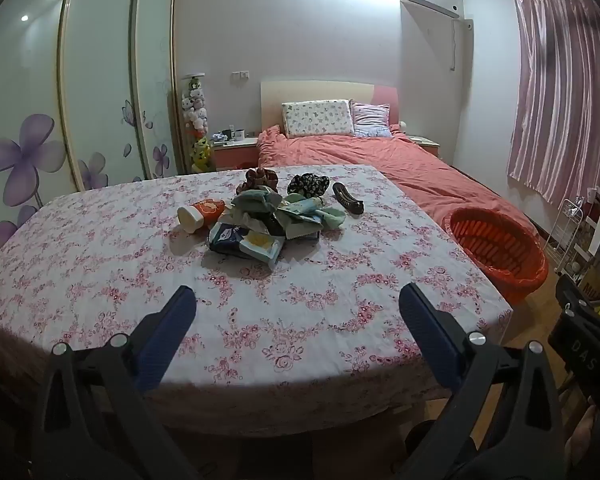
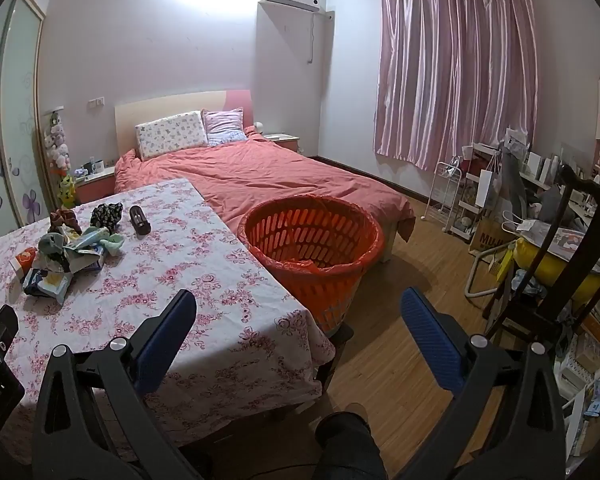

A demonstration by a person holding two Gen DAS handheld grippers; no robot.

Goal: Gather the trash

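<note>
A heap of wrappers and packets [image 1: 268, 220] lies on the floral tablecloth [image 1: 100, 248], with an orange-and-white tube [image 1: 200, 213] at its left. The heap also shows in the right wrist view [image 2: 66, 256]. An orange basket lined with a bag [image 1: 496, 248] stands on the floor to the right of the table, and it is large in the right wrist view [image 2: 312, 240]. My left gripper [image 1: 296, 304] is open and empty above the near part of the table, short of the heap. My right gripper [image 2: 298, 308] is open and empty, over the table's right corner, near the basket.
Two scrunchies [image 1: 262, 178] and a dark hair clip [image 1: 348, 199] lie behind the heap. A bed with a pink cover [image 2: 260, 176] is beyond the table. A wardrobe [image 1: 100, 92] stands at left. A dark chair [image 2: 560, 272], shelves and clutter fill the right side.
</note>
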